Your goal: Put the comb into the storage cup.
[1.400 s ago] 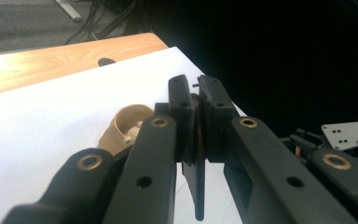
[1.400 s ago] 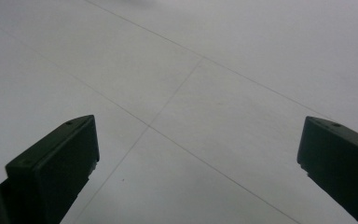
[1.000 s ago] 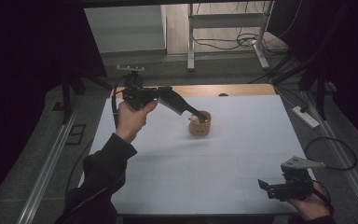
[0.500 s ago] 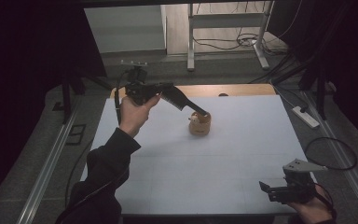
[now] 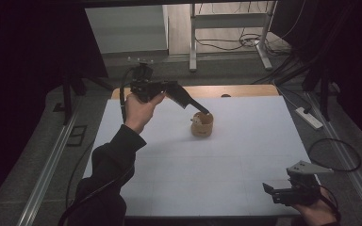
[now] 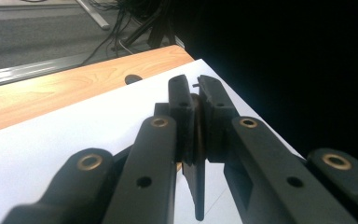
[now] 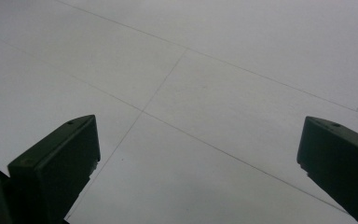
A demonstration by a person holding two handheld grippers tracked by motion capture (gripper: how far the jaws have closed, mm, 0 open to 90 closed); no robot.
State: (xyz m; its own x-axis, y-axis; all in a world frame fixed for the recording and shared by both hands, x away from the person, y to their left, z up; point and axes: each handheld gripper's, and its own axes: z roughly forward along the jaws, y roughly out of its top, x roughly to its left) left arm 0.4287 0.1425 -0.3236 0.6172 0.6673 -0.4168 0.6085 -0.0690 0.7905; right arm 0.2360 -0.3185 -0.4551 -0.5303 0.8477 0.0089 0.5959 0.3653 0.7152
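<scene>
Wooden cup (image 5: 201, 125) stands toward the far middle of the white surface (image 5: 226, 165); the left claw (image 5: 206, 112) pinches its rim, jaws nearly together. Right claw (image 5: 269, 188) rests wide apart at the near right corner.

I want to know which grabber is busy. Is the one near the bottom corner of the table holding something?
No, the right gripper has its jaws wide apart, with just the bare white table between them.
</scene>
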